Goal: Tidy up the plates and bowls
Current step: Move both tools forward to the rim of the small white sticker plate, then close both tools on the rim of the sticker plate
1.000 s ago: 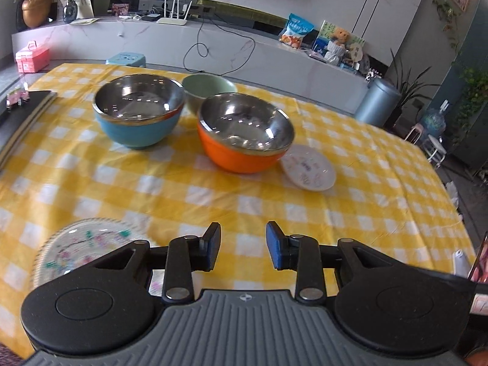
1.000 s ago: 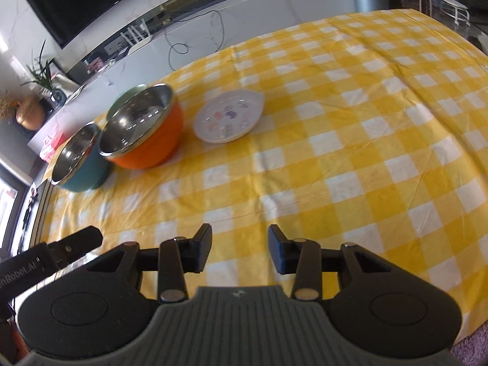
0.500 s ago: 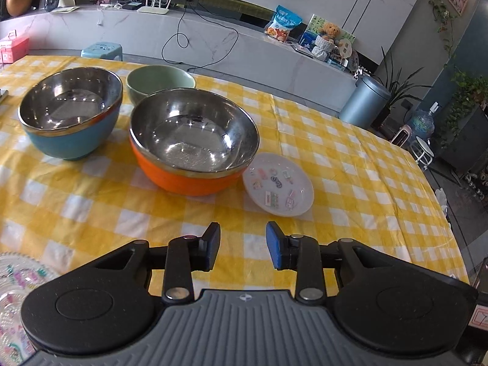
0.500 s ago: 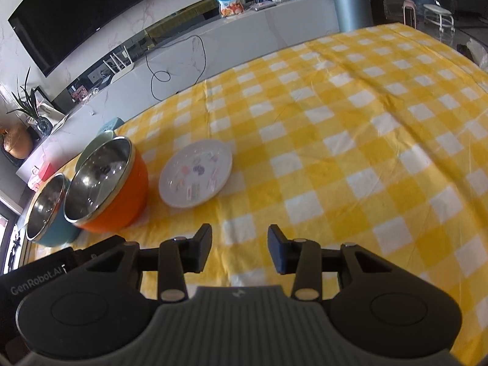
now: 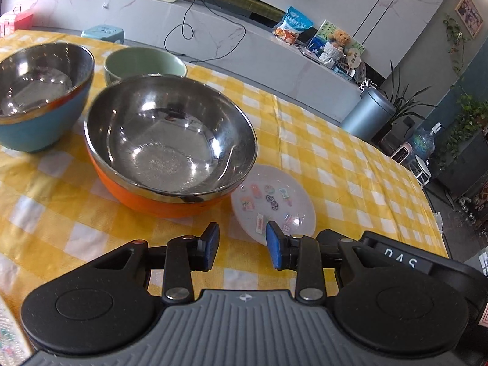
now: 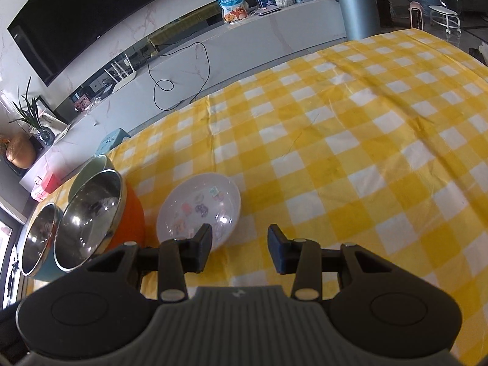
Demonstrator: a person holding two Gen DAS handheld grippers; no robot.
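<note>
the orange bowl (image 5: 158, 201) is hiding part of the green bowl (image 5: 143, 64); left gripper (image 5: 242, 245) fingers are standing narrowly apart and empty, right gripper (image 6: 239, 248) fingers are closing on nothing.

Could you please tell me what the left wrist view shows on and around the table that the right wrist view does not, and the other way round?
Only the left wrist view shows the left gripper, open and empty, the inside of the green bowl, and a patterned plate's edge at the lower left corner.

Only the right wrist view shows the right gripper, with nothing between its jaws, the wall television, and the bare right half of the yellow checked tablecloth.

Both show the orange bowl, the blue bowl, the small white plate and the grey bin.
</note>
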